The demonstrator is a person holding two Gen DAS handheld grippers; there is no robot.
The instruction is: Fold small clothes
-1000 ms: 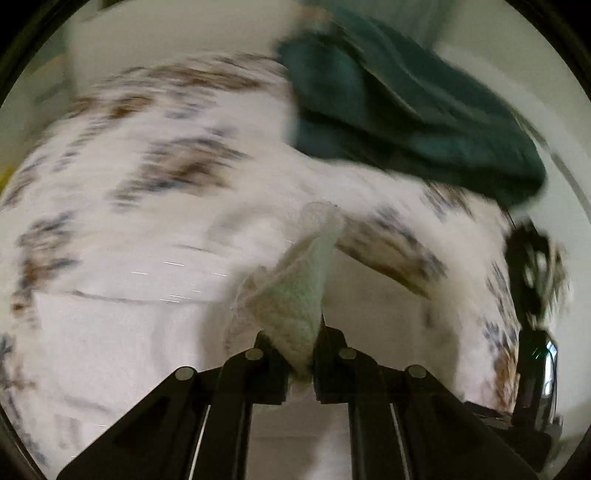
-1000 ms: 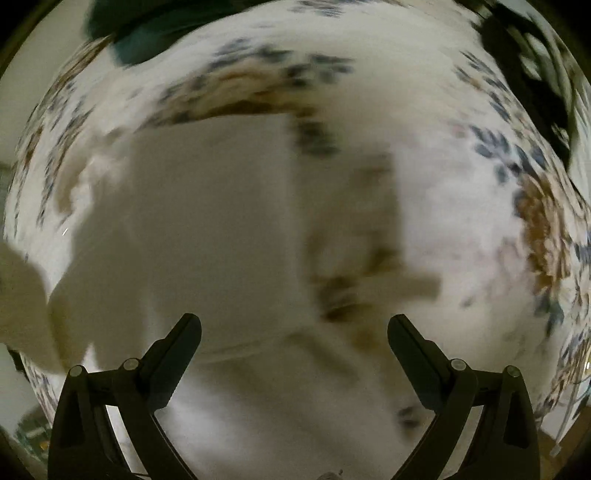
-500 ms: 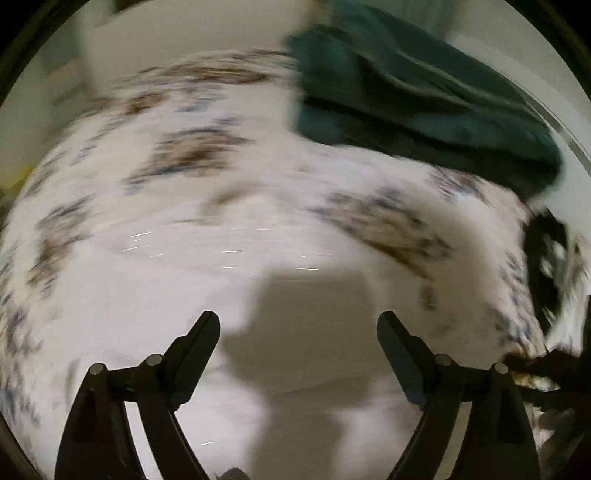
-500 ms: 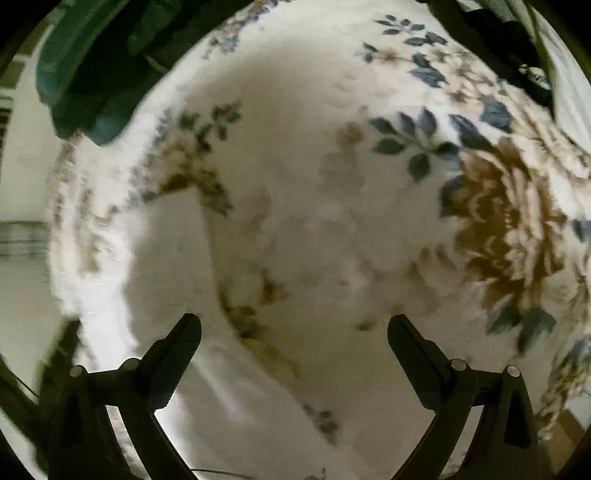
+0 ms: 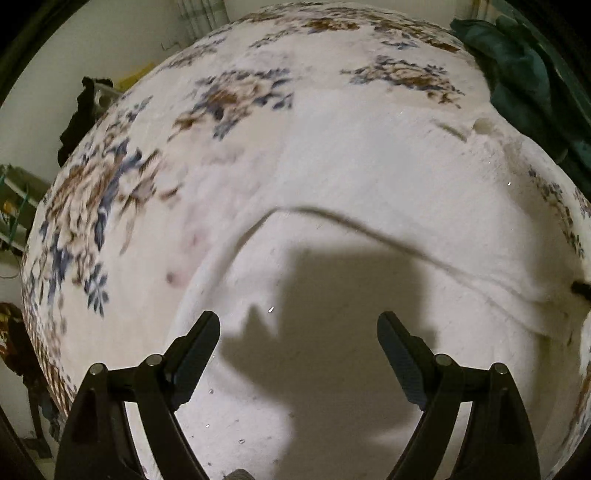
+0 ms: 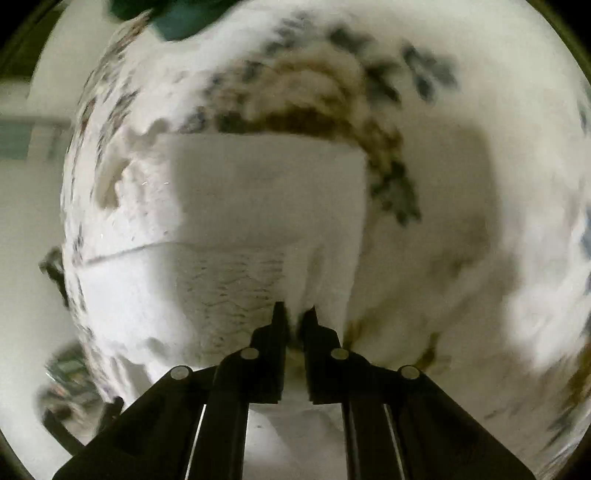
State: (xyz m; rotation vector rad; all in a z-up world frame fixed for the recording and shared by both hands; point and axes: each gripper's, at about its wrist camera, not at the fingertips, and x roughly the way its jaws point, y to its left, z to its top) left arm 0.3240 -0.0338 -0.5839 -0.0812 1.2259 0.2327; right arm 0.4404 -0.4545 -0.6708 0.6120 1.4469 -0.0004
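A white garment (image 5: 351,177) lies spread on a floral bedspread (image 5: 240,99), with a folded edge running across it. My left gripper (image 5: 298,321) hovers over the garment, its jaws wide open with nothing between them, and casts a shadow on the cloth. In the right wrist view the same white garment (image 6: 258,192) fills the middle. The jaws of my right gripper (image 6: 295,312) are closing and pinch the garment's near right edge between the fingertips.
A teal garment (image 5: 517,74) is heaped at the bed's far right and shows as a teal patch (image 6: 177,18) at the top of the right view. A dark cloth (image 5: 79,122) hangs off the bed's left edge, with cluttered shelving (image 5: 14,199) beyond.
My left gripper let go of a fold of white cloth, opened wide and swung across the bed. My right gripper went from wide open to pinched on the garment's edge.
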